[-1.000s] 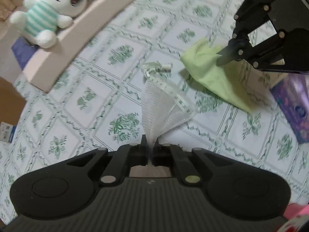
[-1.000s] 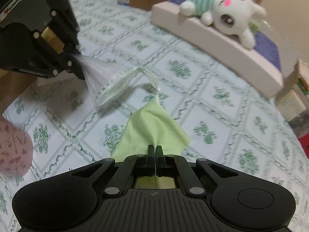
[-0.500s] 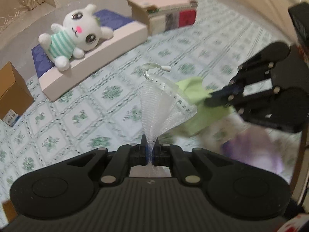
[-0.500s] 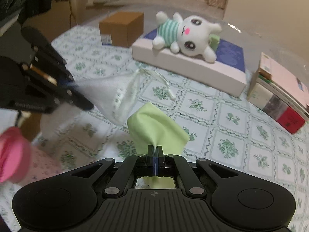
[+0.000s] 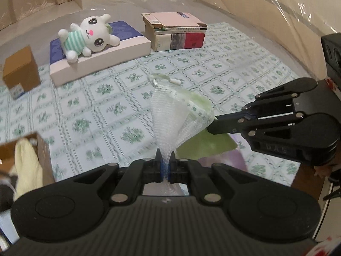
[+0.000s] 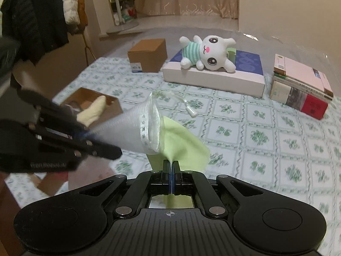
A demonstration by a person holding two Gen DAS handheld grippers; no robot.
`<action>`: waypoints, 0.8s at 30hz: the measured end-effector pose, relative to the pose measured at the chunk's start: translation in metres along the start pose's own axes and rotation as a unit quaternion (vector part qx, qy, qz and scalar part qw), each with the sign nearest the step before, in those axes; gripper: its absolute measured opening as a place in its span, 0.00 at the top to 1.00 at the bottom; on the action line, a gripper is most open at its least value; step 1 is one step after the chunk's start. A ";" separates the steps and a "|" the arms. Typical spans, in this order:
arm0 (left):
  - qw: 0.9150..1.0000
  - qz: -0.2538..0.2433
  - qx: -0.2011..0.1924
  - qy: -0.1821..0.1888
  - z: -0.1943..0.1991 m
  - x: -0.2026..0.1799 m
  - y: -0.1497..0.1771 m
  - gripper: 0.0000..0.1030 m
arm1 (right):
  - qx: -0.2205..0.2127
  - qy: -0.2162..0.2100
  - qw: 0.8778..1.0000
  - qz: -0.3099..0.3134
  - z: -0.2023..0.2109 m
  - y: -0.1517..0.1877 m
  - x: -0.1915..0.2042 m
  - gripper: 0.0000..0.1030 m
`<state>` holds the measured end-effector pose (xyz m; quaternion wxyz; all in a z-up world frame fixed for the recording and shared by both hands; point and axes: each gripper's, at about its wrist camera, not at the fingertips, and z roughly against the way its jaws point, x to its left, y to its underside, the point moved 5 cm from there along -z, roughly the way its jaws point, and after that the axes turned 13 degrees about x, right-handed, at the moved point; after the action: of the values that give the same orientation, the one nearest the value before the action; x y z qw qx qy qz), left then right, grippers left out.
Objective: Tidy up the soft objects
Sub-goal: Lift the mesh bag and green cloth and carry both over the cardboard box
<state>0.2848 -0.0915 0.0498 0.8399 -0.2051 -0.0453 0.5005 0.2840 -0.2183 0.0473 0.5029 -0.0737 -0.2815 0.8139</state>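
While both soft pieces hang clear of the patterned tablecloth (image 5: 119, 98), neither has yet been put away; the white mesh bag (image 5: 170, 115), with its printed tape along the rim and a drawstring toggle at the far end, is pinched by one corner in the left gripper (image 5: 165, 166), whose jaws are closed tight on it; the light green cloth (image 6: 183, 143) is likewise nipped at an edge by the right gripper (image 6: 171, 177), jaws fully together on the fabric; the two pieces overlap in mid-air, the cloth just right of and behind the mesh in the left view.

By my reading the sorting is partly done: an open cardboard box (image 6: 110, 104) at the near left already holds a cream-coloured soft thing (image 6: 93, 111), and looks the likely home for the two carried pieces; a white plush bunny (image 6: 204, 53) in a striped shirt lies on a flat white and blue box (image 6: 213, 79) at the far side, apart from that box.

Further out, a closed brown carton (image 6: 149, 55) stands far left and a stack of books (image 6: 302, 85) far right; coats hang in the room beyond.

Writing: raised letters on the right gripper's side read roughly "DAS"; the mesh tape, the carton's label and the book spines are too small to read.
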 end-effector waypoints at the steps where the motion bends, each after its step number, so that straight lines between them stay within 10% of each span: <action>1: 1.000 0.004 -0.004 -0.002 0.002 -0.004 0.007 0.98 | -0.003 -0.003 1.000 -0.003 0.004 0.006 0.003 1.00; 24: 0.996 0.070 -0.059 -0.021 0.027 -0.046 0.153 0.98 | -0.036 -0.053 0.996 -0.066 0.025 0.122 0.057 1.00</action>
<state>0.1286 -0.0599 0.0212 0.7882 -0.2468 -0.0776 0.5584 0.1522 -0.2199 0.0123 0.5372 -0.0297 -0.3409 0.7709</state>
